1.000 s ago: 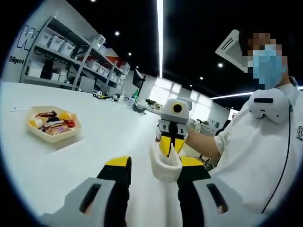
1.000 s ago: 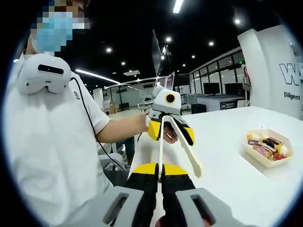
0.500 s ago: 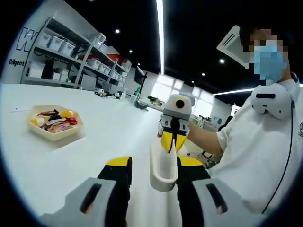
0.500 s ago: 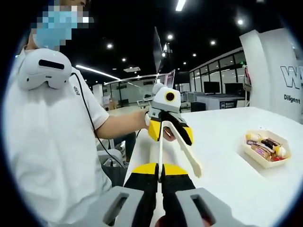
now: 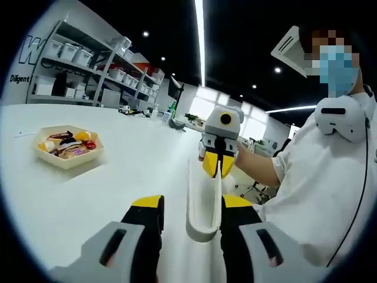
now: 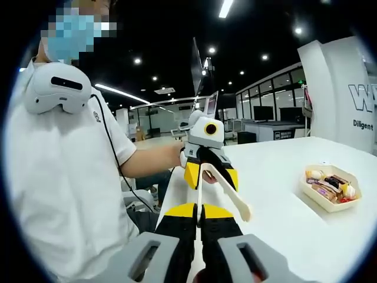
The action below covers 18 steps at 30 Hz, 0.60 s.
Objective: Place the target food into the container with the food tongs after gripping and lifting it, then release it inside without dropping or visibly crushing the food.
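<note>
Tongs being held between two hand-held grippers above the white surface.
The person is facing in; the food tray is sitting at 10 o'clock; the right hand-held gripper is pinching the cream food tongs, the left hand-held gripper standing spread around them.

White plastic food tongs held up off the white surface, arms spread in a V, scalloped tips apart, handle end between yellow fingers, cream hexagonal container resting on the surface well apart, holding assorted colourful food pieces
</note>
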Available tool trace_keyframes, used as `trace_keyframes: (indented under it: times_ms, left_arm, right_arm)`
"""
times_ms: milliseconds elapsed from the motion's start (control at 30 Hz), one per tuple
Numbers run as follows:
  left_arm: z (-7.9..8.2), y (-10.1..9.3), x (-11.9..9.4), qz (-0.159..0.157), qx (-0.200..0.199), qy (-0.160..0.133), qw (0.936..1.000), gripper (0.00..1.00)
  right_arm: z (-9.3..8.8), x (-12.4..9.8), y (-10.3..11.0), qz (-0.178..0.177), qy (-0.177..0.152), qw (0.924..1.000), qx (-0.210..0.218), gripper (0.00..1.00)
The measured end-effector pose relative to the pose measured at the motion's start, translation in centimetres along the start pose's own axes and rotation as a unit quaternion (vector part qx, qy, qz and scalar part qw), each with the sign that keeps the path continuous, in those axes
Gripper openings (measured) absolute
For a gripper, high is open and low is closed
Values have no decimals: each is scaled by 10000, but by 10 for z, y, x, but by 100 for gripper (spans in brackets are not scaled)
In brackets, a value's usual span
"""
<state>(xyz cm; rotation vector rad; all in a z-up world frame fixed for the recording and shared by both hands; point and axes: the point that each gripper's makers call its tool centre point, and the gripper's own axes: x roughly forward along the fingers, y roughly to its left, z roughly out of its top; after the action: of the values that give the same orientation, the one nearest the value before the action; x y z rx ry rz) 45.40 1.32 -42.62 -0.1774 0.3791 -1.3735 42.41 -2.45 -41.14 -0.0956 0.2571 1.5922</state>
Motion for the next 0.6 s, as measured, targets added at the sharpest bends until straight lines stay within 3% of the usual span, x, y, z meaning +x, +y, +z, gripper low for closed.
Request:
trace_keyframes:
  times_ms: [600]
  left_arm:
    - [4, -6, 2, -129, 90, -121, 9998, 22]
  right_arm:
    - [-1, -1, -4, -93, -12, 9999, 91, 0]
